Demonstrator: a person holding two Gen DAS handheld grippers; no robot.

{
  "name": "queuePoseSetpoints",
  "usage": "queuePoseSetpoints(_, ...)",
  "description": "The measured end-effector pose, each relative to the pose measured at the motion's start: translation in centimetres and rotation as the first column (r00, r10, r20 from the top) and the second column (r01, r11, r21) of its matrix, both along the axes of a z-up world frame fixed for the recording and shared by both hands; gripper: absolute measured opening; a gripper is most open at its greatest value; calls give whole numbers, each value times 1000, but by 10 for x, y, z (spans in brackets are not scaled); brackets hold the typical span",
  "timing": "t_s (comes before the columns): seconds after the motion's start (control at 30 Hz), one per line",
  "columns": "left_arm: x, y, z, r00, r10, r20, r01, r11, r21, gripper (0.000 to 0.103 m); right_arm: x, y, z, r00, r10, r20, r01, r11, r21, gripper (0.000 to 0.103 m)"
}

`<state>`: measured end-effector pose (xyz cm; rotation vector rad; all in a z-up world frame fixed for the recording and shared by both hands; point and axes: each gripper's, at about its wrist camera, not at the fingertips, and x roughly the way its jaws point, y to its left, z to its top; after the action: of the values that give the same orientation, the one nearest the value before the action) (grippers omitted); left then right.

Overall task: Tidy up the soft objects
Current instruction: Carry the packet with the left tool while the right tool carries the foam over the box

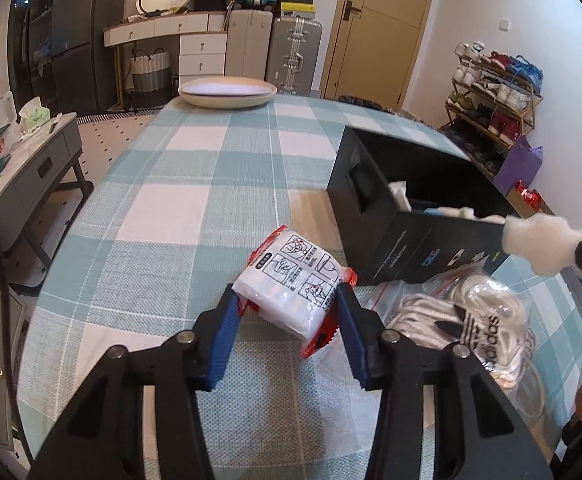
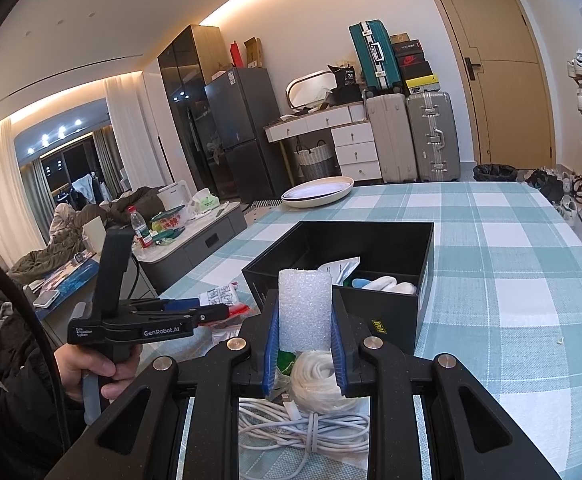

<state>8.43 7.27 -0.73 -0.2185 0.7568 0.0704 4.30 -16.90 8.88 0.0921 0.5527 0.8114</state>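
Checked teal-and-white cloth covers the counter (image 1: 179, 184), and on it stands an open black box (image 2: 371, 248) already holding a few white and blue soft items along with a paper packet. A cream oval platter (image 1: 227, 92) lies at the counter's far end, well apart from the box. Just beside the box's near wall rests a clear zip bag of white Adidas laces (image 1: 467, 320), with a coil of white charging cable (image 2: 303, 428) and a bundle of white cord (image 2: 319, 376) next to it. The left claw (image 1: 287, 304) is clenched on a plastic-wrapped white pack with red edges and printed diagrams (image 1: 295, 280), held low over the counter, left of the box. The right claw (image 2: 305, 320) is clamped on an upright block of white foam (image 2: 304, 304), held above the cable coil at the box's near corner.
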Motion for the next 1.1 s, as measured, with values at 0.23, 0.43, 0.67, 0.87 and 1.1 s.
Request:
queuePoseSetpoints(0.23,-13,-1,35,995,-9,103,9,1000,2,46,2,-2,1,1000,-12,9,12,1000,7,22)
queuePoseSetpoints(0.43,-14,-12,58,985,-54,166,52,999,16,46,10,-4,5,999,-37,13,37,999,4,22)
queuePoseSetpoints(0.67,4,-35,69,977,-116,180,111,993,41,46,23,-4,11,998,-61,22,61,998,-13,22)
queuePoseSetpoints(0.87,28,-55,72,972,-166,167,159,986,56,46,40,-2,12,997,-81,10,81,996,-26,22)
queuePoseSetpoints(1.1,58,-73,60,973,-198,120,188,978,91,47,65,6,8,993,-114,-6,114,992,-57,22)
